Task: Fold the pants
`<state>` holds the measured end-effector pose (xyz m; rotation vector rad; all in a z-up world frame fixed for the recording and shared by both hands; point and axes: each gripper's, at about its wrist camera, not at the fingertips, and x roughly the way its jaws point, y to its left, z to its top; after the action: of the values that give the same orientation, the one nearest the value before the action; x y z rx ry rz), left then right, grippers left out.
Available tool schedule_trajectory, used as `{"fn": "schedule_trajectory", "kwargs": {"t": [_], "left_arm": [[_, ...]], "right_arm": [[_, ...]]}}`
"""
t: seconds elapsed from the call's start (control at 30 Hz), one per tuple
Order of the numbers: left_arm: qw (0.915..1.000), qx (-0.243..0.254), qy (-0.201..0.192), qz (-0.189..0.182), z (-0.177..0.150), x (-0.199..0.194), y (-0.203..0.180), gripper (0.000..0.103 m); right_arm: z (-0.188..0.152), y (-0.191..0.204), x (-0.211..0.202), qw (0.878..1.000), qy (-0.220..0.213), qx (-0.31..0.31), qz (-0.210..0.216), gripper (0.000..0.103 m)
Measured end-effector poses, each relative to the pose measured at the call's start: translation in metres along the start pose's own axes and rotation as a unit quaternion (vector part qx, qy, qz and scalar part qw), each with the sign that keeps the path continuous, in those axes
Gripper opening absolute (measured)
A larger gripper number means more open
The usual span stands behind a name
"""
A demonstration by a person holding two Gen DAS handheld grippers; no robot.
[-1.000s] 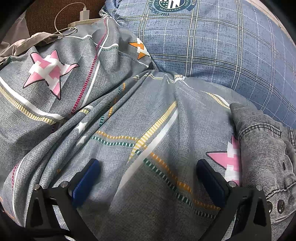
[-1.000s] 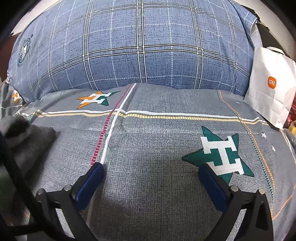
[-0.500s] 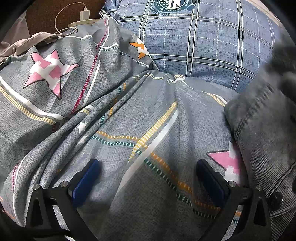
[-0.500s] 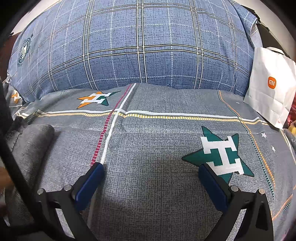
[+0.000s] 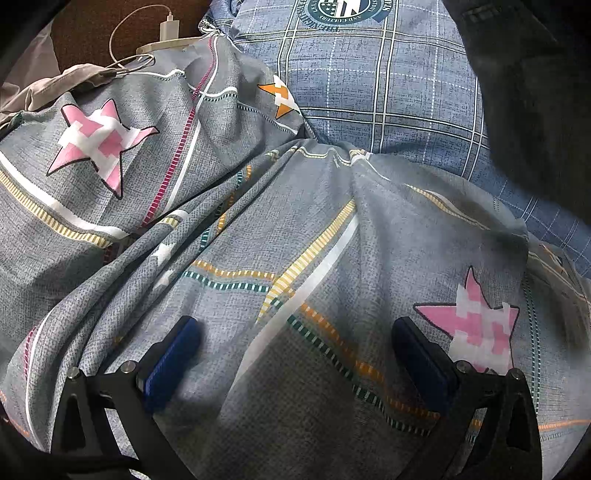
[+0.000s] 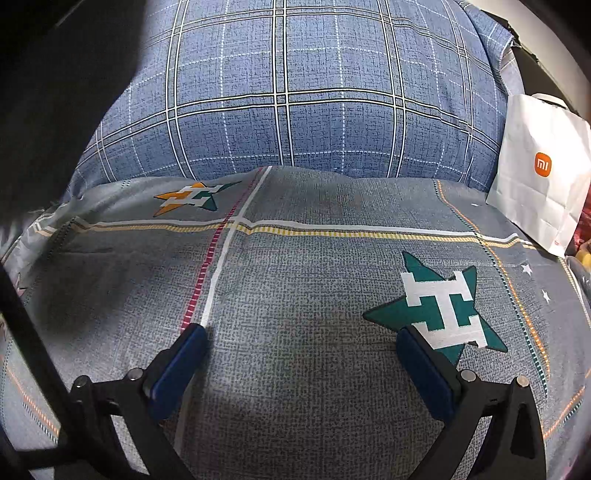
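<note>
A dark, blurred mass of cloth, the pants, fills the upper right of the left wrist view. It shows again as the pants at the upper left of the right wrist view, off the bed and apart from both grippers. What holds it up is hidden. My left gripper is open over the wrinkled grey star-patterned bedspread, nothing between its blue pads. My right gripper is open too, over a flat stretch of bedspread.
A big blue plaid pillow lies at the head of the bed, also seen as the pillow. A white paper bag stands far right. A charger and cable and beige cloth lie far left. A black rod crosses the right view's left edge.
The grey denim pants lay on the bed beside the left gripper a second ago; they have risen and now hang high as a dark blur. Both grippers stayed open and still.
</note>
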<state>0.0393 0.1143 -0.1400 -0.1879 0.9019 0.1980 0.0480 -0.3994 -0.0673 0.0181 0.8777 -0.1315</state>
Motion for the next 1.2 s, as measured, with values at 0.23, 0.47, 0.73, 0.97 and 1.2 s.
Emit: {"fn": "schedule_trajectory", "kwargs": {"t": [0.23,0.47,0.73,0.97,1.2], "left_arm": [[1.0000,0.000,0.000,0.000,0.0000,0.0000,-0.0001,0.103],[1.0000,0.001,0.000,0.000,0.0001,0.0004,-0.0009,0.103],[1.0000,0.001,0.000,0.000,-0.0004,0.0001,-0.0007,0.103],[1.0000,-0.001,0.002,-0.002,0.0003,0.0009,-0.0002,0.103],[1.0000,0.001,0.001,-0.001,0.0002,0.0001,0.0002,0.103]], "right_arm": [[0.0003,0.0007,0.0001,1.000,0.000,0.000,0.000,0.103],[0.0011,0.0007,-0.0002,1.000,0.000,0.000,0.000,0.103],[0.0019,-0.0001,0.0004,1.000,0.000,0.000,-0.001,0.103],[0.0020,0.0004,0.0006,1.000,0.000,0.000,0.000,0.103],[0.0020,0.0011,0.0002,1.000,0.000,0.000,-0.001,0.103]]}}
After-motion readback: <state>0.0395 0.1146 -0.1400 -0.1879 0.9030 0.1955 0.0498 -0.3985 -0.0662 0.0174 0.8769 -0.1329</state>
